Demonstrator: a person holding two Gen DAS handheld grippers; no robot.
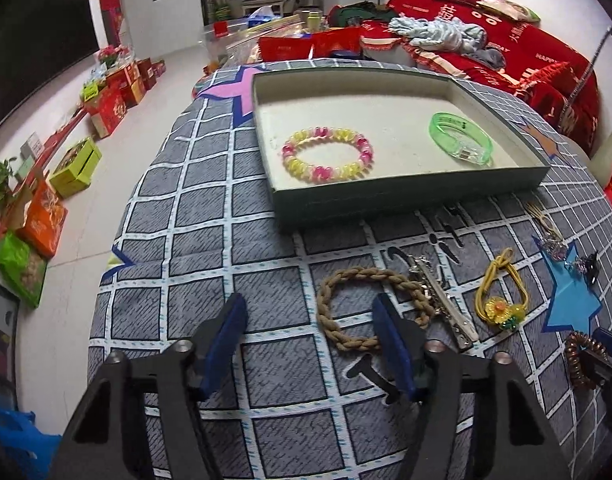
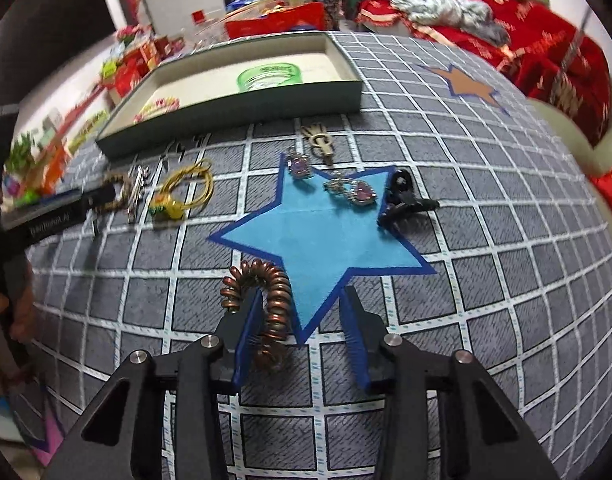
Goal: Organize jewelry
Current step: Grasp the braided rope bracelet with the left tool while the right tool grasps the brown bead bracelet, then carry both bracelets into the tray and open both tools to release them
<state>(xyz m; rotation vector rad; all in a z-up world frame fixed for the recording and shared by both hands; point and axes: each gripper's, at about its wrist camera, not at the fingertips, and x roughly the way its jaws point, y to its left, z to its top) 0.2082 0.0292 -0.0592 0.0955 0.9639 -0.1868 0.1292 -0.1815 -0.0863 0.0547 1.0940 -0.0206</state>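
Note:
A green tray (image 1: pixel 410 196) holds a pink-and-yellow bead bracelet (image 1: pixel 328 155) and a green bangle (image 1: pixel 460 138). On the checked cloth lie a braided rope bracelet (image 1: pixel 346 300), a silver hair clip (image 1: pixel 442 300), a yellow flower hair tie (image 1: pixel 502 296), a brown coil hair tie (image 2: pixel 266 300), two purple pendants (image 2: pixel 358 190), a gold clip (image 2: pixel 320 140) and a black claw clip (image 2: pixel 402 200). My left gripper (image 1: pixel 310 316) is open; its right finger lies over the rope bracelet. My right gripper (image 2: pixel 302 312) is open, its left finger inside the coil's loop.
The tray (image 2: pixel 234 100) also shows in the right wrist view, far left. A blue star (image 2: pixel 326 240) is printed on the cloth. Red bedding (image 1: pixel 506 40) lies behind the table. Boxes (image 1: pixel 110 104) line the floor at left.

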